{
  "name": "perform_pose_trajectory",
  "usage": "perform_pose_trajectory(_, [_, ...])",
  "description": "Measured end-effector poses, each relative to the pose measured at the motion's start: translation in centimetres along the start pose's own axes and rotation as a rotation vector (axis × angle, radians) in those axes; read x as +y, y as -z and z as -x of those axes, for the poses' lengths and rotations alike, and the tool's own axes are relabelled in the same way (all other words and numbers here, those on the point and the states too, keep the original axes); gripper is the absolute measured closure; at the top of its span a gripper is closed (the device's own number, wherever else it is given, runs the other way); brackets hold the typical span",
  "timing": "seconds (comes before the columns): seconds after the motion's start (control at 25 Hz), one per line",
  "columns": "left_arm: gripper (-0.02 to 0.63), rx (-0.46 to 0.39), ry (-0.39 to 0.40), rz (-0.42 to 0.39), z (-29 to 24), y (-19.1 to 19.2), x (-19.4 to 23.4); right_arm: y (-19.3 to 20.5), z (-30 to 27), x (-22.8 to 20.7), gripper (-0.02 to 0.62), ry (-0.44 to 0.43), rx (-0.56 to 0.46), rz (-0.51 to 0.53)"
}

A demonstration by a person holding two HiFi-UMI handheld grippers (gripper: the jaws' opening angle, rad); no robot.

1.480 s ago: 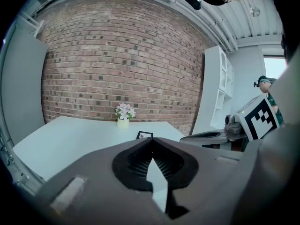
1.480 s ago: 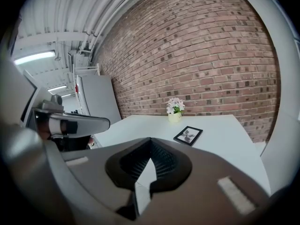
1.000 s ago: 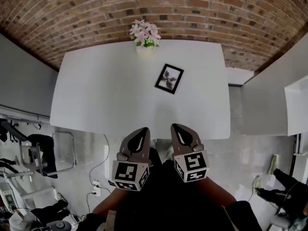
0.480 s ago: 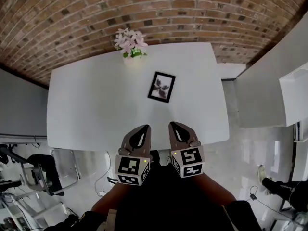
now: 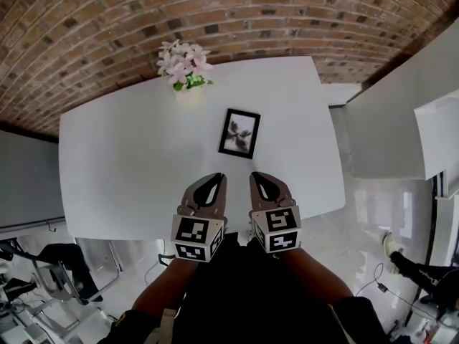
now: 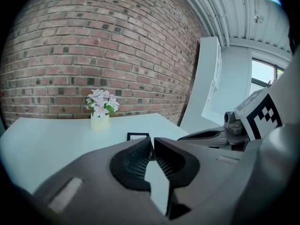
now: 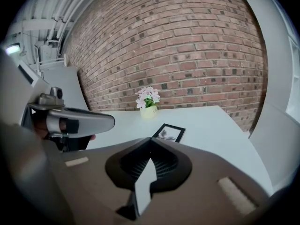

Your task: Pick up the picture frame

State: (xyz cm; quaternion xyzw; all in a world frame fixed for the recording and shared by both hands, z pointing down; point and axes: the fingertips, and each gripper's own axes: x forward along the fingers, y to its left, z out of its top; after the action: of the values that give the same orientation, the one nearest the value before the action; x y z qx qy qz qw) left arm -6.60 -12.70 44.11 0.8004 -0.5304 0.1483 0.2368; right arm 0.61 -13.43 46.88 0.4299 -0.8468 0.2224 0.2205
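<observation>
Rough brick wall (image 5: 215,6); seemingly matt table (image 5: 129,163)

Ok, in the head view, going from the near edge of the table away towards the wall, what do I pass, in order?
Near edge of the white table → picture frame, lying flat → pot of pink flowers at the table's far edge → brick wall.

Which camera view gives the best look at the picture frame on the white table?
The head view: it looks down on the picture frame, whole and flat on the table. The right gripper view shows it at a low, flattened angle. The left gripper view shows only its far edge.
</observation>
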Motion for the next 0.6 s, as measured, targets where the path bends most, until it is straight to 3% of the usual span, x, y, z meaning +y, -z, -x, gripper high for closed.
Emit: perform_pose_trajectory(0.6, [0.535,0.141,0.056,0.023,-6.9,2.2,4.8,1.8,-6.1,-3.4,0.594,0.121,0.085,-0.101])
